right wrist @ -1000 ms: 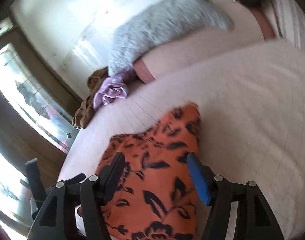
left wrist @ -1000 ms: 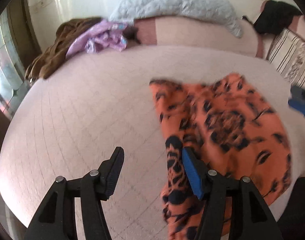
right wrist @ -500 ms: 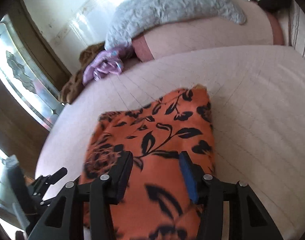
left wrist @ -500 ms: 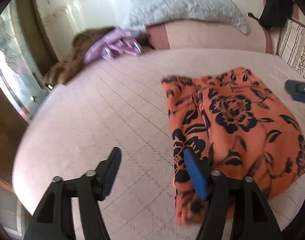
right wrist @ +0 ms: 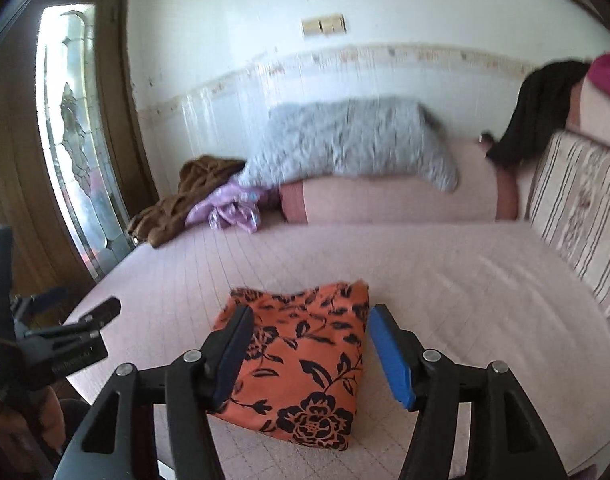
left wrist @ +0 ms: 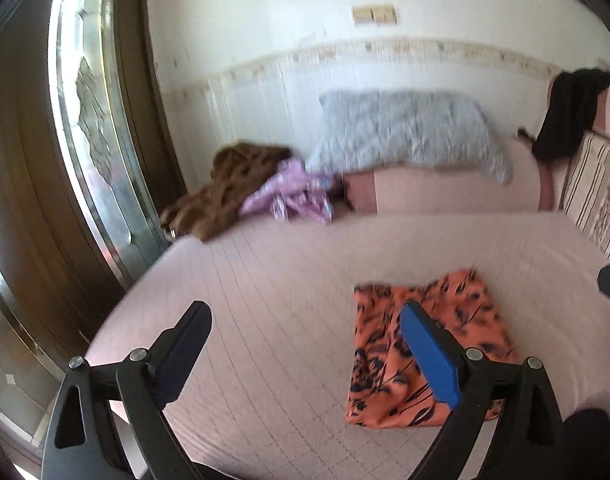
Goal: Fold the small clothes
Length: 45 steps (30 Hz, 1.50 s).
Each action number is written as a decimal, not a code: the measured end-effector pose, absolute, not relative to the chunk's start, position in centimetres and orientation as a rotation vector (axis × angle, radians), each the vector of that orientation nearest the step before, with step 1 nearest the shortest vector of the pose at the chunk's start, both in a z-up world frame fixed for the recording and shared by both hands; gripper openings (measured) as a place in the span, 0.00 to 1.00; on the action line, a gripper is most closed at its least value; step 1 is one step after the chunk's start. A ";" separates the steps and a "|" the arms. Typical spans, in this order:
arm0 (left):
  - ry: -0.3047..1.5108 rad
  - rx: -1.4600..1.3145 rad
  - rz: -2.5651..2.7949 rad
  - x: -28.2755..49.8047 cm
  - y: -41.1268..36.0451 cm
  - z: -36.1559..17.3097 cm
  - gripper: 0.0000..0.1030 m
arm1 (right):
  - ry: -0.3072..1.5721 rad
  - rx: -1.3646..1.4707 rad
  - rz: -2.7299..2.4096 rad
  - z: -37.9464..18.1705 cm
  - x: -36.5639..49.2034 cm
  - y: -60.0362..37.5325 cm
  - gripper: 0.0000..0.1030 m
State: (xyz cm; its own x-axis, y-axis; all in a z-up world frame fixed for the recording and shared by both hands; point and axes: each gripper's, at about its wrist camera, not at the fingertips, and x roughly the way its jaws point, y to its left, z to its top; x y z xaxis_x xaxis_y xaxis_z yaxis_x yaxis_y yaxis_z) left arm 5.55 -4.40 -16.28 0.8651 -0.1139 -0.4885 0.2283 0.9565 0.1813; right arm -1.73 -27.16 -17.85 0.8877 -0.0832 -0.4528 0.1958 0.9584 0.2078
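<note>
An orange garment with a black flower print lies folded in a flat rectangle on the pink bed. My left gripper is open and empty, raised above the bed to the garment's left, with its right finger over the garment's edge. In the right wrist view the garment lies just beyond my right gripper, which is open, empty and lifted clear of the cloth. The left gripper also shows at the left edge of that view.
At the bed's far end lie a brown garment, a crumpled purple garment, a grey quilt on a pink bolster and a black cloth. A striped cushion lines the right side. A glass door stands left.
Both grippers have pulled back and up from the folded orange garment, so more of the room shows. The garment lies still on the bed.
</note>
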 end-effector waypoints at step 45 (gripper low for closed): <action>0.241 0.131 -0.122 -2.9 -0.7 -4.3 1.00 | 0.224 0.080 -0.168 -8.3 -13.5 -21.3 0.70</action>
State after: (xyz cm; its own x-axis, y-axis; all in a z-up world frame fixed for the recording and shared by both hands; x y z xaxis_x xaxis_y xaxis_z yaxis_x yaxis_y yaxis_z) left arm -2.87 -0.70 -4.28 0.9639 -0.1045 -0.2449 0.1357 0.9841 0.1143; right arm -13.52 -21.30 -8.32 0.9611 -0.1569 -0.2274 0.1747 0.9828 0.0603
